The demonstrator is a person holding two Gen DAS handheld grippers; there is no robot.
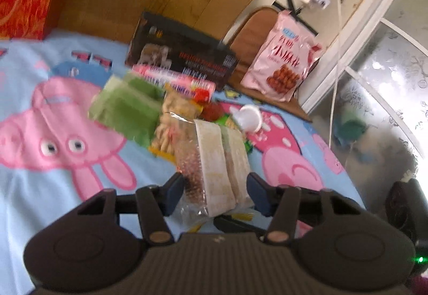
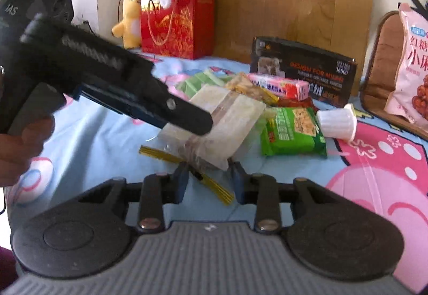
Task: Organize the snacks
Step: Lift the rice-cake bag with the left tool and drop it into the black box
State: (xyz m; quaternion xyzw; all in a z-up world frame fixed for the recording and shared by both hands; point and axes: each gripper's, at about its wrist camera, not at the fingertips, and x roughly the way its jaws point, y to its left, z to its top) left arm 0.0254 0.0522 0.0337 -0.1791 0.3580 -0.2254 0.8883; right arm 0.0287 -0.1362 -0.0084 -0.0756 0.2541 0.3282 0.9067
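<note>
Clear pack of pale wafer blocks tilted above the bedsheet, snack pile at twelve o'clock.

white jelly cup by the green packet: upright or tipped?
Tipped. The white cup lies on its side on the bedsheet, its wide rim facing right, beside the green packet.

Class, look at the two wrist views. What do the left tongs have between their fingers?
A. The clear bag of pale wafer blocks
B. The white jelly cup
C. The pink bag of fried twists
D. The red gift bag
A: in the left wrist view the left tongs close on the clear bag of pale wafer blocks, lifted off the blue sheet.
</note>
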